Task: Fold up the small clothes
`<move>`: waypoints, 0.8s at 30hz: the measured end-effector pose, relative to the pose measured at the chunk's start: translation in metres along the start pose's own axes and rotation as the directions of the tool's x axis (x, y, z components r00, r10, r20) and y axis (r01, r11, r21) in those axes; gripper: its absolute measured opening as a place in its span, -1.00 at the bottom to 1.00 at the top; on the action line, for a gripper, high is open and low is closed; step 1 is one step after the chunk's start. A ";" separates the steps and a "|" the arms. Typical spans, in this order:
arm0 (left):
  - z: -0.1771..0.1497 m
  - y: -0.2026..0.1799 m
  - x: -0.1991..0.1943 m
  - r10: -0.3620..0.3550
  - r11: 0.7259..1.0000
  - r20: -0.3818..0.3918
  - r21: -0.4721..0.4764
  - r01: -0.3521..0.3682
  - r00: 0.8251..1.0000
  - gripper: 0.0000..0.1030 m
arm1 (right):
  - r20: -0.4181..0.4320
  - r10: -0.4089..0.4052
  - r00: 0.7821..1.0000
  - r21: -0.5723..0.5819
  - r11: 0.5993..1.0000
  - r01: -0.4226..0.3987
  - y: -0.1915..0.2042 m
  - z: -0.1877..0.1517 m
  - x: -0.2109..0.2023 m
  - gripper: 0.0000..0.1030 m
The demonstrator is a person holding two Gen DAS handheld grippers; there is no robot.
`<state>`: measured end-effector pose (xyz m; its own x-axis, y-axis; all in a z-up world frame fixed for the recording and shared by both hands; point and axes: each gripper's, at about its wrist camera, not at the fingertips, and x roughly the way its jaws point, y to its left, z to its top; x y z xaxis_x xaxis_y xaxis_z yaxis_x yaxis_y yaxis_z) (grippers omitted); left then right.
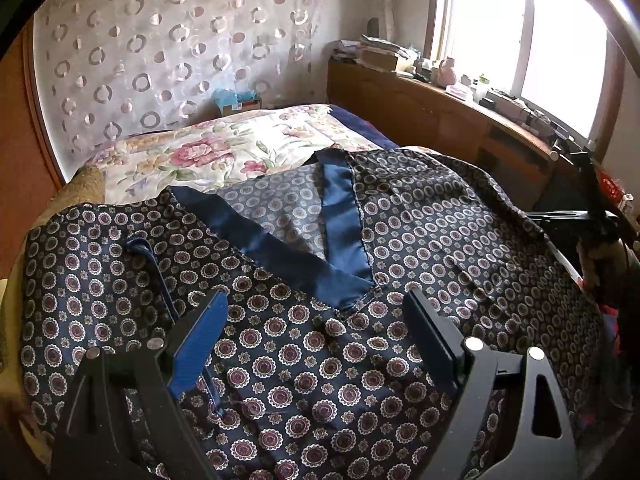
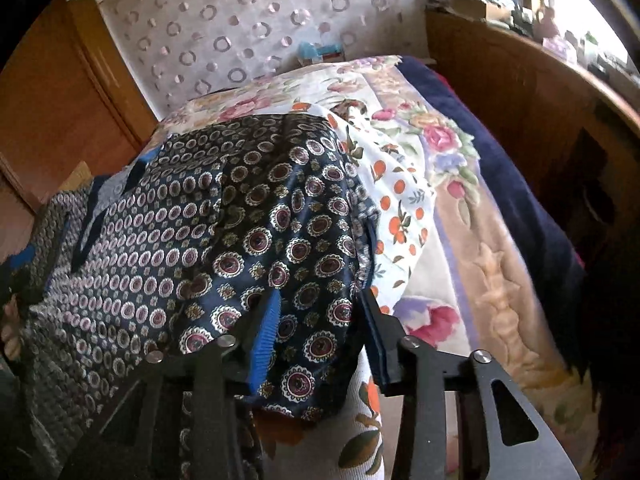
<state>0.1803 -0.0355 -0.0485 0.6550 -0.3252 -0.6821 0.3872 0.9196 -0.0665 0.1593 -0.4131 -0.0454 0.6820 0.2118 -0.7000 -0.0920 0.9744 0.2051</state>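
1. Two grippers are over one garment: a dark navy patterned top point(image 1: 320, 360) with a blue satin neckline point(image 1: 344, 248) lies spread across the bed point(image 1: 224, 148), on the floral quilt; a white cloth with orange fruit print point(image 2: 400, 200) peeks out from under its right edge.

2. Left gripper point(image 1: 316, 344) hovers above the chest of the top with its jaws spread wide; nothing sits between the blue pad point(image 1: 200, 344) and the dark one, so it holds nothing.

3. Right gripper point(image 2: 320, 344) is down at the right-hand edge, jaws about half closed with a raised hump of the patterned fabric between them; the pads look to be touching the cloth on both sides, but whether they truly press on it I cannot tell.

4. My read: this is the pick-up of the side for a fold toward the middle; for a clean one, the right gripper should take the navy layer alone and not the fruit-print cloth beneath.

5. The satin looks slippery, so a full squeeze before any lift seems wise; the left gripper could pin the chest near the neckline to stop the whole top sliding.

6. Risk as I judge it: a shallow bite slips out mid-fold and leaves a crooked crease.
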 end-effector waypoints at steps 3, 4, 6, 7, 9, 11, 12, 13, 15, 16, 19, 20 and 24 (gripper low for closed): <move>-0.002 0.002 -0.001 0.002 1.000 0.000 -0.003 -0.002 1.000 0.74 | 0.028 -0.068 0.997 -0.032 0.997 0.069 -0.001 0.000 -0.005 -0.75; -0.002 0.003 -0.002 0.003 1.000 0.001 -0.004 -0.003 1.000 0.74 | 0.032 -0.086 0.996 -0.039 0.995 0.087 -0.002 0.000 -0.006 -0.86; -0.004 0.005 -0.002 0.007 1.000 0.002 -0.007 -0.007 1.000 0.74 | 0.040 -0.094 0.995 -0.060 0.993 0.097 0.001 -0.001 -0.013 -0.91; -0.004 0.006 -0.003 0.011 1.000 0.000 -0.010 -0.011 1.000 0.74 | 0.041 -0.104 0.994 -0.079 0.991 0.107 0.004 -0.001 -0.014 -0.92; -0.006 0.010 -0.003 0.022 1.000 -0.002 -0.016 -0.022 1.000 0.74 | 0.063 -0.124 0.990 -0.122 0.984 0.131 0.015 0.001 -0.018 -0.93; -0.008 0.013 -0.005 0.028 0.999 -0.003 -0.023 -0.028 1.000 0.74 | 0.100 -0.103 0.990 -0.142 0.983 0.117 0.026 0.007 -0.025 -0.94; -0.009 0.015 -0.006 0.033 0.999 -0.003 -0.027 -0.033 0.999 0.74 | 0.116 -0.098 0.988 -0.155 0.981 0.115 0.033 0.010 -0.028 -0.94; -0.010 0.017 -0.007 0.038 0.999 -0.002 -0.029 -0.038 0.999 0.74 | 0.131 -0.090 0.987 -0.169 0.979 0.112 0.040 0.014 -0.030 -0.94; -0.012 0.022 -0.009 0.049 0.998 -0.002 -0.036 -0.049 0.999 0.74 | 0.151 -0.055 0.987 -0.200 0.976 0.085 0.055 0.023 -0.032 -0.94; -0.013 0.024 -0.011 0.053 0.998 -0.001 -0.042 -0.053 0.999 0.74 | 0.158 -0.039 0.987 -0.217 0.973 0.074 0.065 0.027 -0.031 -0.94; -0.017 0.032 -0.013 0.061 0.996 0.002 -0.064 -0.061 0.998 0.74 | 0.165 0.011 0.986 -0.255 0.966 0.032 0.087 0.035 -0.026 -0.94; -0.018 0.034 -0.014 0.063 0.996 0.002 -0.069 -0.063 0.998 0.74 | 0.163 0.033 0.986 -0.271 0.962 0.013 0.097 0.036 -0.024 -0.94; -0.021 0.042 -0.016 0.069 0.994 0.001 -0.085 -0.068 0.998 0.74 | 0.135 0.095 0.986 -0.321 0.946 -0.047 0.125 0.033 -0.013 -0.94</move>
<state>0.1725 0.0130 -0.0559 0.6811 -0.2614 -0.6840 0.2852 0.9550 -0.0811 0.1633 -0.2965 0.0117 0.7619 0.2912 -0.5786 -0.3519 0.9360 0.0077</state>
